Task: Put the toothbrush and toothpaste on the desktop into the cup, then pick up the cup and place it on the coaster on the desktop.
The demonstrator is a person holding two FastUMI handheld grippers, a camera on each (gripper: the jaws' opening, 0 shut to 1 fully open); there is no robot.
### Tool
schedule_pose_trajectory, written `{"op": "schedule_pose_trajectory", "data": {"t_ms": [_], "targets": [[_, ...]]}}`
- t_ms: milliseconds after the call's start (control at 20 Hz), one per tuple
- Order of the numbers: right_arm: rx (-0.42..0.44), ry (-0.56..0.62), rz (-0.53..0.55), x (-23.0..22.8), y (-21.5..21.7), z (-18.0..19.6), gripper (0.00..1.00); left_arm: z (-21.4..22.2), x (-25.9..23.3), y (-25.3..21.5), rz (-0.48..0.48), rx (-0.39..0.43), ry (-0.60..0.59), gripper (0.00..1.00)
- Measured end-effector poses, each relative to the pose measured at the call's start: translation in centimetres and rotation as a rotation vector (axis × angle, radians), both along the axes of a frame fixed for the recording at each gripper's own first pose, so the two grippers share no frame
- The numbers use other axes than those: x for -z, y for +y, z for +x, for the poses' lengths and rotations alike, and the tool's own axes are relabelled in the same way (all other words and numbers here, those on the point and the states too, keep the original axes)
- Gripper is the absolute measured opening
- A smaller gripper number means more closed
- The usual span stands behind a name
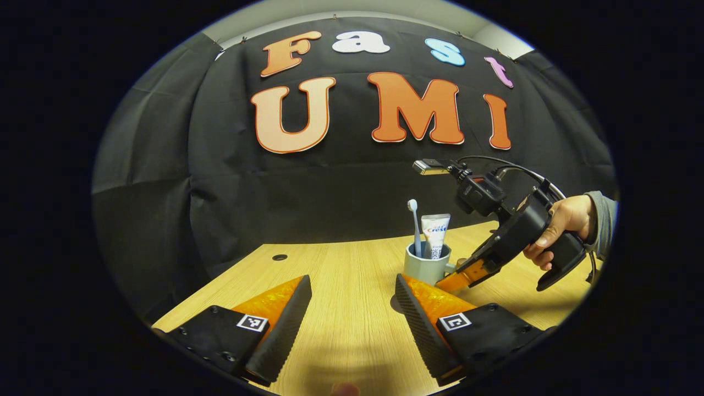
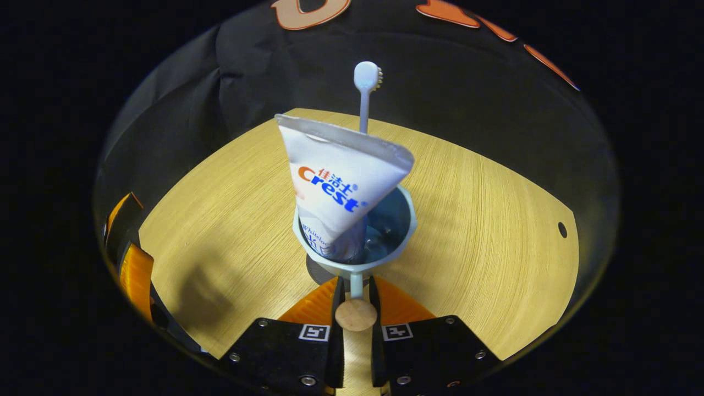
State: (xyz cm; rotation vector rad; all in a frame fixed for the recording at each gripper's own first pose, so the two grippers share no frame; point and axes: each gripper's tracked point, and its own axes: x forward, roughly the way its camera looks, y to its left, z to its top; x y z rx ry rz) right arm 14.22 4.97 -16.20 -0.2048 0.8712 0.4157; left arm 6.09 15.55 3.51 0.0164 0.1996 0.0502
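A: What does the right gripper (image 2: 356,286) do?

B: Its fingers are closed on the handle (image 2: 356,287) of the cup (image 2: 385,242), which stands on the desktop (image 2: 220,231). The left gripper (image 1: 352,308) is open and holds nothing.

A: How will the cup handle?

B: I think stiff and smooth, maybe top-heavy, so the handle is the good place. The toothbrush (image 2: 364,93) and toothpaste (image 2: 338,187) stand inside. The tube carries printed writing.

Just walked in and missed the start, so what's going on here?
A person is working two handheld grippers at a wooden desk. The toothbrush and toothpaste already stand in the cup. The right gripper is closed on the cup's handle; the left gripper waits open nearby.
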Motion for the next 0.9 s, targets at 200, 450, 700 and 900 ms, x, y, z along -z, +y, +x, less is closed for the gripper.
{"op": "schedule_pose_trajectory", "data": {"t_ms": [200, 450, 700, 900], "targets": [[-0.009, 0.013, -0.008, 0.1, 0.3, -0.2, 0.20, -0.1, 0.3, 0.2, -0.001, -0.003, 0.009, 0.97], [-0.039, 0.028, -0.019, 0.2, 0.0, -0.1, 0.20, -0.2, 0.6, 0.1, -0.005, -0.005, 0.016, 0.97], [-0.028, 0.055, -0.004, 0.2, 0.1, -0.2, 0.20, -0.2, 0.9, 0.0, -0.006, -0.003, 0.027, 0.97], [-0.040, 0.039, 0.039, -0.9, 0.2, -0.7, 0.27, -0.2, 1.2, 0.0, -0.010, -0.004, 0.038, 0.97]]}}
